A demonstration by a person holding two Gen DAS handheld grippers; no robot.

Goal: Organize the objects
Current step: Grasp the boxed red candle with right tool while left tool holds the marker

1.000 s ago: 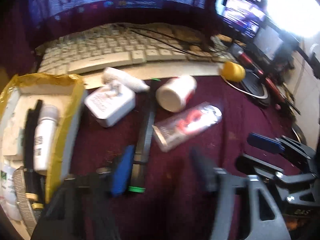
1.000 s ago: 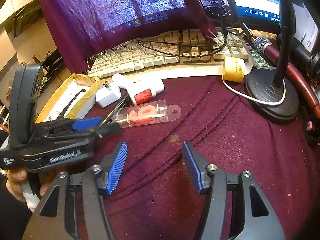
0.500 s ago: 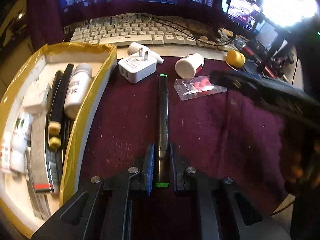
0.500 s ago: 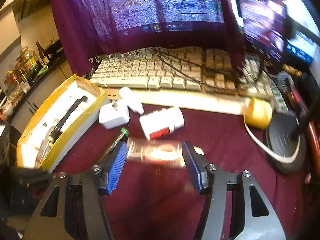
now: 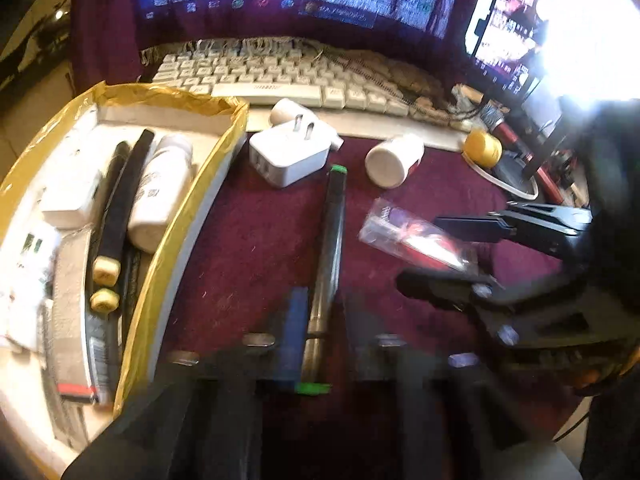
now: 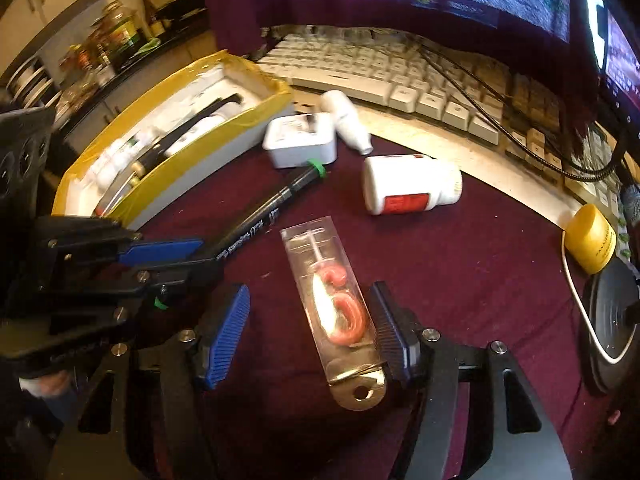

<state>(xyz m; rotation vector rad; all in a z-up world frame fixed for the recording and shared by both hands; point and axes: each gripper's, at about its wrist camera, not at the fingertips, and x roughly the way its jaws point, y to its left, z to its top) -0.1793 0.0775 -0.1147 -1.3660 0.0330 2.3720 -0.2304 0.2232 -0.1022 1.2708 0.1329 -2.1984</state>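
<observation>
Maroon cloth (image 6: pixel 460 280) lies bare rightward; left claw (image 5: pixel 320 320) clamps marker (image 5: pixel 332 232), right claw (image 6: pixel 308 328) gapes around packet (image 6: pixel 332 300).

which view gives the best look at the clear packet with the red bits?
Right wrist. The clear packet lies sharp and whole between the open right gripper's fingers, red contents and hang hole visible. Left wrist shows the same packet blurred, off to the side, partly behind the right gripper.

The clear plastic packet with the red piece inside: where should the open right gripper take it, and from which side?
Across the narrow width of the clear packet, near the hang-hole end. It lies flat on the cloth, its long axis running away from the right gripper, whose open jaws, just widened, already straddle it. Come from above, over the near end; the long edges face the pads.
</observation>
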